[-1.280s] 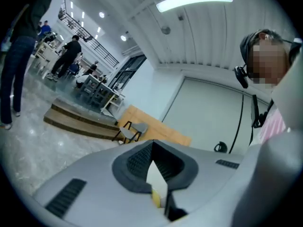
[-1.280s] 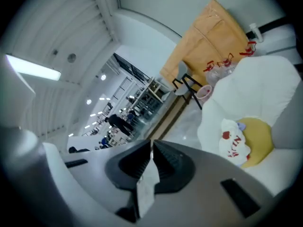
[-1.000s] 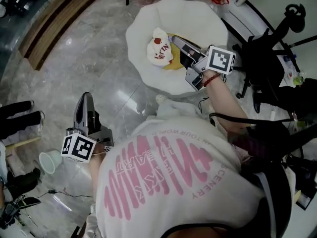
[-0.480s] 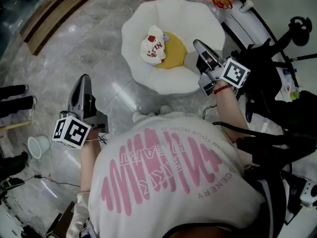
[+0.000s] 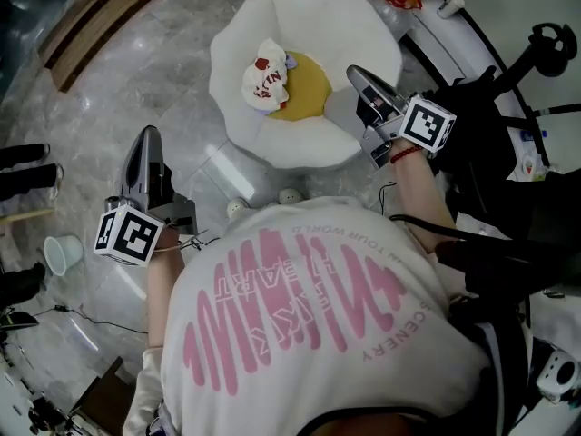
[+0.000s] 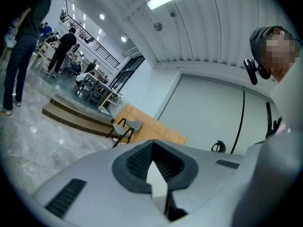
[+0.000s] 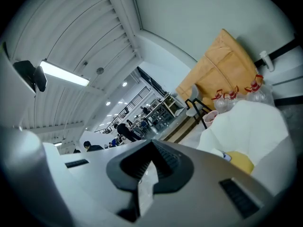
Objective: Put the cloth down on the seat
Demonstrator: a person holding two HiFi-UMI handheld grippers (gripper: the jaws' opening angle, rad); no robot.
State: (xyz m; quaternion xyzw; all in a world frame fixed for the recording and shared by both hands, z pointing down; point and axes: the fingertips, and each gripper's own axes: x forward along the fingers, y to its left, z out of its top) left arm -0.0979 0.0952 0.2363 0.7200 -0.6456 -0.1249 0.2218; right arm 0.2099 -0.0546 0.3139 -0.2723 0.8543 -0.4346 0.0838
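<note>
I count two grippers, the left gripper (image 5: pixel 148 139) and the right gripper (image 5: pixel 357 73). Each carries one marker cube, so that makes two: a marker cube (image 5: pixel 123 234) on the left and another (image 5: pixel 428 123) on the right. There is one seat (image 5: pixel 372 25), white with a petal-shaped rim. It has one yellow cushion (image 5: pixel 309 91), and one cloth (image 5: pixel 263 80), white with red print. On the floor (image 5: pixel 163 71) I count one paper cup (image 5: pixel 62 254) and two pale round things (image 5: pixel 237 209), too small to name.
</note>
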